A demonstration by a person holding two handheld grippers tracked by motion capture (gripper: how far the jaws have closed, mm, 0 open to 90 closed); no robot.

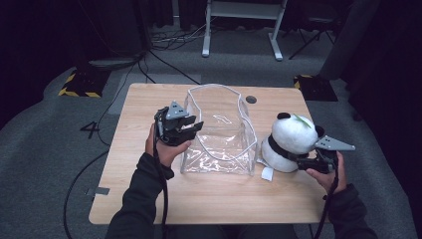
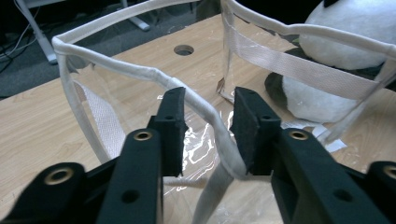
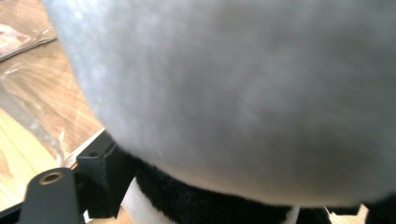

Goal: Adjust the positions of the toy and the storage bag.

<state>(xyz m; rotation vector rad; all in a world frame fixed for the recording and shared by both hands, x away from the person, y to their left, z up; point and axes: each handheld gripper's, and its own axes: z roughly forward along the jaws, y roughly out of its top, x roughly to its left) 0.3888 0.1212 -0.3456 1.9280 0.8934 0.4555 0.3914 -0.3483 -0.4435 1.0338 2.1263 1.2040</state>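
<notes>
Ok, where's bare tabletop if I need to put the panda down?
Free: the table strip along the near edge in front of the clear bag, and the left side beyond the left tongs. Crowded: the right side, where the plush panda sits beside the bag.

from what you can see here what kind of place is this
Probably a lab or recording studio rather than a home: a light wooden table stands alone on grey carpet, black cables trail across the floor, dark curtains hang around it, and a yellow-and-black hazard-striped base sits behind.

Wooden table [image 1: 149, 196]: clear bag [image 1: 219, 149], plush panda [image 1: 291, 142]
</notes>
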